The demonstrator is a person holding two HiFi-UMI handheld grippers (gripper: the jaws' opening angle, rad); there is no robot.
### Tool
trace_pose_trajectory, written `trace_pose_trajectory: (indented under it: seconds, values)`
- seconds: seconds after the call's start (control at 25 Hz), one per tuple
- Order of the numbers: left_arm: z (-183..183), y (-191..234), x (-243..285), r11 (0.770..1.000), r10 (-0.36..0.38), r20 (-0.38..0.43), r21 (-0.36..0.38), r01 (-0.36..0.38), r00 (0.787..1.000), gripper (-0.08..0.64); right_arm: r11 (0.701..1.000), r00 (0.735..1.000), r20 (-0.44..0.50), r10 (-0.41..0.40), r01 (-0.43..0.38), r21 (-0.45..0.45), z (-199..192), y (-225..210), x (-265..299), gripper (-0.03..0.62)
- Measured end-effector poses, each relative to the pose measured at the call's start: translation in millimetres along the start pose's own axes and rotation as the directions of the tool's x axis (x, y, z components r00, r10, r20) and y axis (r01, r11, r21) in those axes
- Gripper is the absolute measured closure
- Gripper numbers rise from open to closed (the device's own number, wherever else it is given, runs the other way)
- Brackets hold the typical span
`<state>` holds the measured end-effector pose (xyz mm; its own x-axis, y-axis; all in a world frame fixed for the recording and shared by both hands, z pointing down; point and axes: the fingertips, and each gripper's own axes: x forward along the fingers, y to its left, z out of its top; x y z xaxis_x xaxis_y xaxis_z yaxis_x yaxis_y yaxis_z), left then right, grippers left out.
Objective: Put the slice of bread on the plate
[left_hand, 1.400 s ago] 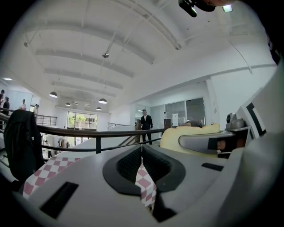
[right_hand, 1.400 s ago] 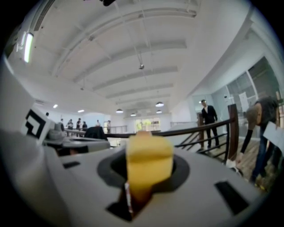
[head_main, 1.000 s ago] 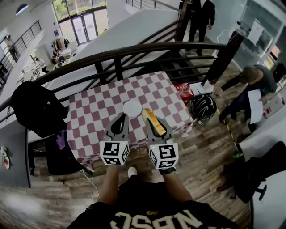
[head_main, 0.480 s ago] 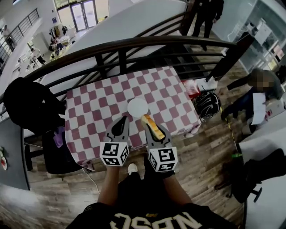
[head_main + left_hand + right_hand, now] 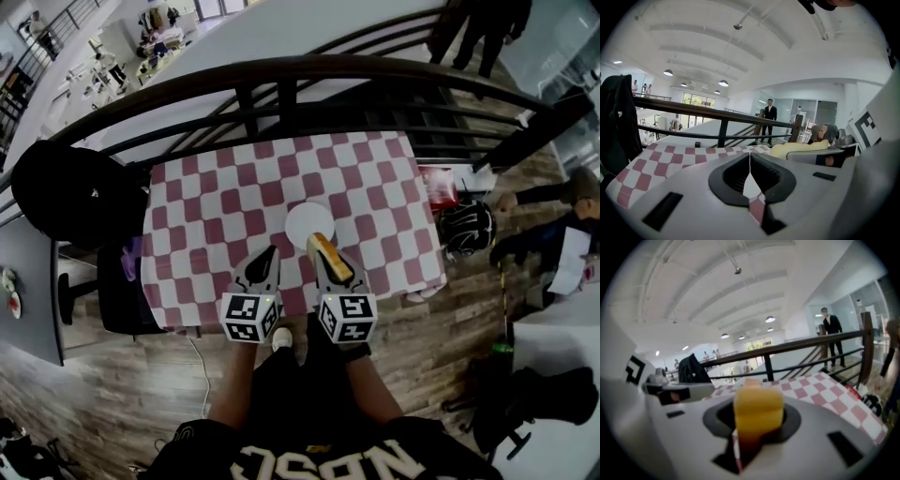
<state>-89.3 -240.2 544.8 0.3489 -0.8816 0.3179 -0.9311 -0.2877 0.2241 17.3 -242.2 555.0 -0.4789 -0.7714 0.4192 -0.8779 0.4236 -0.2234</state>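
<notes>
A small round white plate (image 5: 307,221) sits on the red-and-white checked tablecloth (image 5: 216,206), near the middle of the table. My right gripper (image 5: 320,247) is shut on a yellow slice of bread (image 5: 330,258) held on edge, just in front of the plate. The right gripper view shows the bread (image 5: 758,412) wedged between the jaws. My left gripper (image 5: 270,253) hovers beside it, to the left, its jaws shut with nothing in them (image 5: 750,157). From the left gripper view the bread (image 5: 797,149) shows at the right.
A black railing (image 5: 281,80) runs behind the table. A black jacket (image 5: 66,192) hangs on a chair at the left. A helmet (image 5: 466,228) and a red box (image 5: 438,186) lie on the floor at the right, near a crouching person (image 5: 562,234).
Both grippers have come down and forward toward the table, side by side. The bread stays clamped in the right one and now hangs just short of the plate.
</notes>
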Motion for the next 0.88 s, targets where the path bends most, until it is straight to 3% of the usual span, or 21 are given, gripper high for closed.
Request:
trace_pose_trajectory:
  seconds: [0.36,0.88]
  values:
    - [-53.3,25.1,53.0,0.994,0.063,-0.136,-0.083,-0.075,0.989,0.534,0.996,0.971,-0.224,0.08,-0.067,0.062,-63.6,-20.4,73.8,0.488]
    - [-81.4,56.7,75.3,0.968,0.173,-0.224,-0.142,-0.207,0.959,0.534,0.972,0.932,-0.297,0.206,-0.16,0.172,-84.7,-23.2,153.6,0.488]
